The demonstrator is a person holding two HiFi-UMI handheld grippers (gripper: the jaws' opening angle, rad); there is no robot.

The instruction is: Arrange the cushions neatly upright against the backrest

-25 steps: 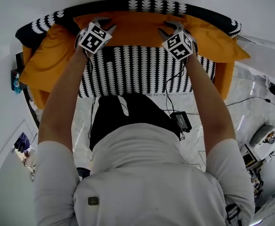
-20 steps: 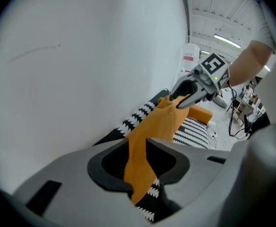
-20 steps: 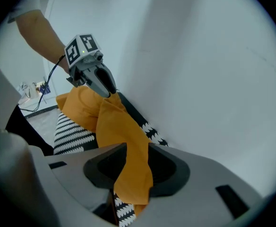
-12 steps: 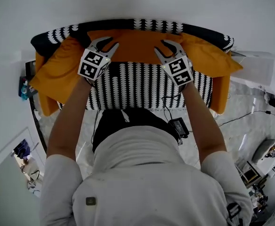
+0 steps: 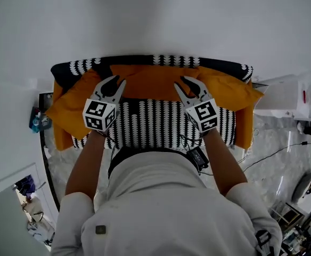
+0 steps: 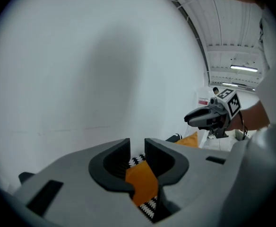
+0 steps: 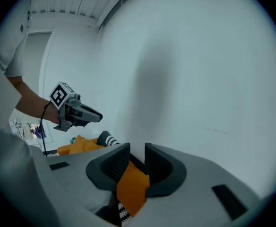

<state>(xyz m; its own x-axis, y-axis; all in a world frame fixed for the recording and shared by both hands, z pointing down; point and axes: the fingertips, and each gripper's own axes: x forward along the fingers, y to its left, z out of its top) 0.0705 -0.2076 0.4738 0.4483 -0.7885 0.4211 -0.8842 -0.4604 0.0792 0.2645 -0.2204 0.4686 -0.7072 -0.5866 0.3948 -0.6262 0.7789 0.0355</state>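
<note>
Orange fabric cushions (image 5: 147, 82) are lined along the backrest (image 5: 161, 61) of the black-and-white patterned sofa (image 5: 150, 124). The left gripper (image 5: 113, 80) and right gripper (image 5: 188, 82) are held above them, fingers just narrowed yet parted, nothing gripped. The sofa's front is hidden by the person (image 5: 161, 207).

3 cushions (image 5: 150, 81) line the backrest (image 5: 161, 61) behind the seat (image 5: 150, 126); my left gripper (image 5: 114, 80) and right gripper (image 5: 186, 82) hang before them, side by side.

Cushions (image 5: 150, 81) — soft matt cloth; sofa (image 5: 155, 129) patterned matt cloth; left tool (image 6: 137, 150) smooth matt plastic.

Bright even light, fisheye-warped edges
</note>
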